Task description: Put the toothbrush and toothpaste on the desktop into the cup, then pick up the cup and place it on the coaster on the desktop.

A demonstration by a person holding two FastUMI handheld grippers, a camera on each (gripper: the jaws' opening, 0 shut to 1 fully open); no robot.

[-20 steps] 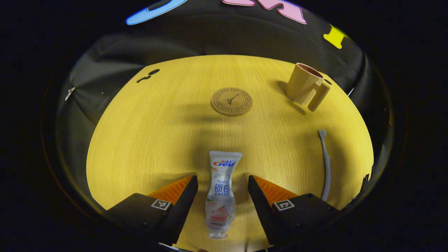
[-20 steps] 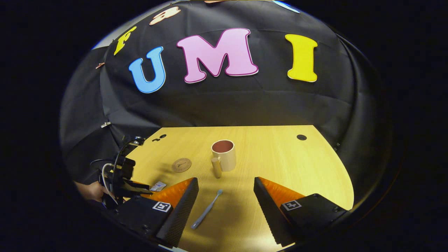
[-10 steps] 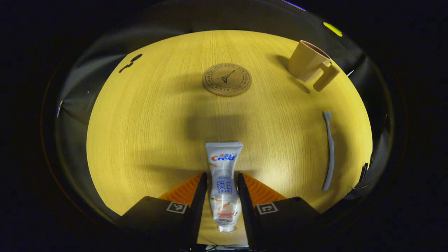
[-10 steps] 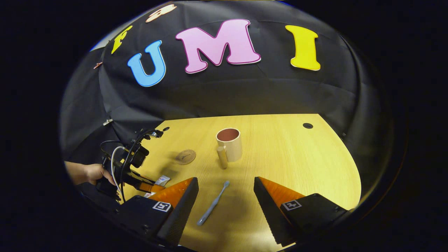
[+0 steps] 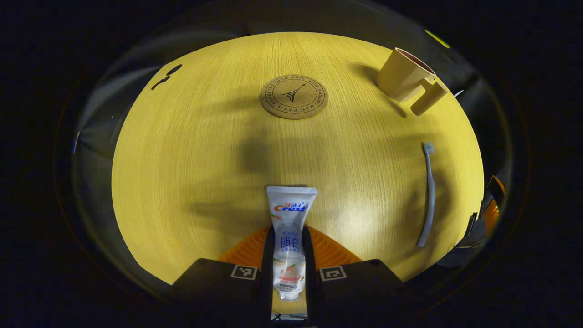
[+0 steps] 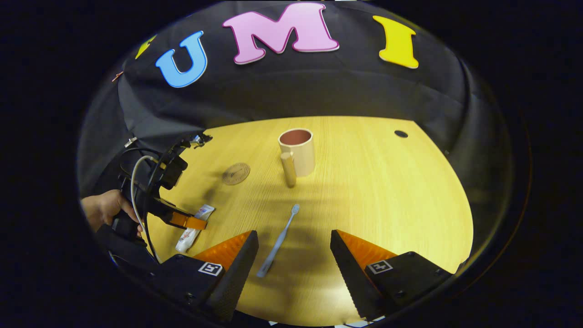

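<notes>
Toothpaste, left gripper view: toothpaste (image 5: 289, 237) lay on desktop (image 5: 191, 150), left gripper (image 5: 288, 257) pinching its lower half; cup (image 5: 403, 75) stood well apart; lift comes next
Toothbrush, right gripper view: toothbrush (image 6: 278, 240) lay flat ahead between right gripper (image 6: 294, 257) fingers, spread wide, untouched; descent needed

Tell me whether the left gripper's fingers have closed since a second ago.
Yes. In the left gripper view, the left gripper has closed inward from either side and now presses the toothpaste, lying on the table.
</notes>
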